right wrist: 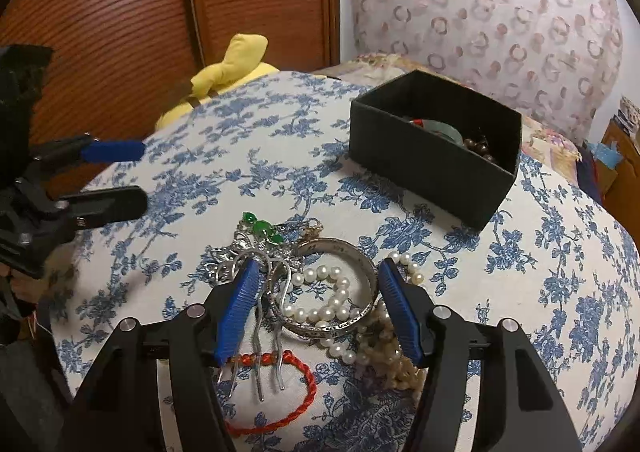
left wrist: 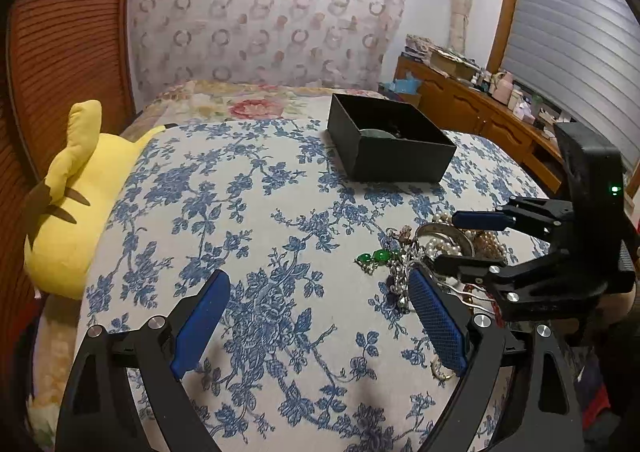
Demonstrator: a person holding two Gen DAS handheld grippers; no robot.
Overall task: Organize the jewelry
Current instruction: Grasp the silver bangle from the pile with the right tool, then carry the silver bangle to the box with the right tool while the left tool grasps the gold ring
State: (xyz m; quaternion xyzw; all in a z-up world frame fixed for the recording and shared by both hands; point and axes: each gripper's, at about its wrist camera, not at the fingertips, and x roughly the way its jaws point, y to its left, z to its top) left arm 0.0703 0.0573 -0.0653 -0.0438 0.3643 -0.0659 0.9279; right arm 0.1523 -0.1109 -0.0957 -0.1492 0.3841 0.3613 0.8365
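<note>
Now my right gripper (right wrist: 316, 308), jaws apart, straddles the bangle (right wrist: 362, 264); I should close squarely, avoiding pearls (right wrist: 320, 312); left gripper (left wrist: 316, 328) idles, spread.

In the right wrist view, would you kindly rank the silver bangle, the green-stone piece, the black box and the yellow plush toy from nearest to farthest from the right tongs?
1. Silver bangle: lying between the open right tongs.
2. Green-stone piece: just beyond the fingertips, slightly left.
3. Black box: farther back, to the right.
4. Yellow plush toy: farthest, back left by the wooden door.
</note>
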